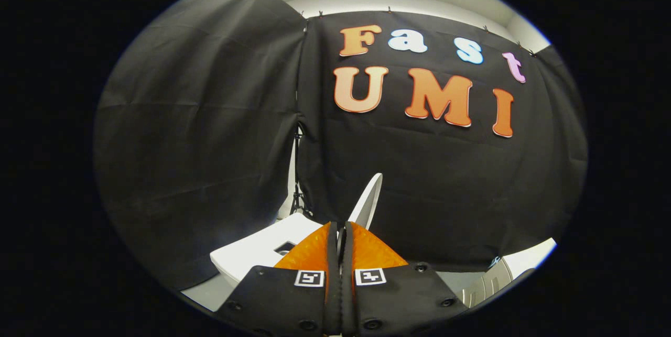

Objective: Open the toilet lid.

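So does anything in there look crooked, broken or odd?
Nothing looks broken or spilled. The white toilet lid stands edge-on, raised and leaning, just beyond the tool, whose fingers are pressed nearly together and seem to pinch its lower edge. The white tank sits beside them.

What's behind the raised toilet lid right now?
Behind the toilet lid, pinched on edge in the gripper, hangs the black cloth wall. The toilet tank sits beside it. The bowl is hidden by the fingers.

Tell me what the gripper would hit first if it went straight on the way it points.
The gripper, fingers closed together, points at the thin white toilet lid standing raised edge-on just beyond its tips; that likely comes first. Whether the fingers pinch the lid cannot be told. Behind hangs the black cloth wall.
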Demonstrator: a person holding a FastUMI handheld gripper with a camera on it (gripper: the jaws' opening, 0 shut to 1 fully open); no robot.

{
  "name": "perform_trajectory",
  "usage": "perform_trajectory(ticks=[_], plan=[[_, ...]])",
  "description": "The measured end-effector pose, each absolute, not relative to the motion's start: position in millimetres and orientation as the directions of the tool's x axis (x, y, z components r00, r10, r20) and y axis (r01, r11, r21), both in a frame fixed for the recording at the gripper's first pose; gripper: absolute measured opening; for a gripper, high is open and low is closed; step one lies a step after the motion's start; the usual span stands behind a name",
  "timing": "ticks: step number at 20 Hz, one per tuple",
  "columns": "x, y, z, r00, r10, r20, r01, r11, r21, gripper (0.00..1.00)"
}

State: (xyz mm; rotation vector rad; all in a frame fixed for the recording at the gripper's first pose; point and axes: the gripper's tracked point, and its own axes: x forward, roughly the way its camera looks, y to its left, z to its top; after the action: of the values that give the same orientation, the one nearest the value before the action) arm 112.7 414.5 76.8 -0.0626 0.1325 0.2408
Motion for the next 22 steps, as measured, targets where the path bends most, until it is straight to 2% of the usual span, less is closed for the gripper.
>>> perform_trajectory(ticks=[13, 18, 20, 22], plan=[[117.1, 514.4, 65.7, 0.946, 0.301, -0.120, -0.312, 0.946, -0.090, 0.08], [119.1, 524.3, 61.9, 0.953, 0.282, -0.111, -0.292, 0.952, -0.093, 0.08], [115.7, 521.6, 61.1, 0.954, 0.276, -0.113, -0.286, 0.954, -0.086, 0.12], [113.1, 522.6, 49.6, 0.943, 0.296, -0.154, -0.305, 0.952, -0.033, 0.28]])
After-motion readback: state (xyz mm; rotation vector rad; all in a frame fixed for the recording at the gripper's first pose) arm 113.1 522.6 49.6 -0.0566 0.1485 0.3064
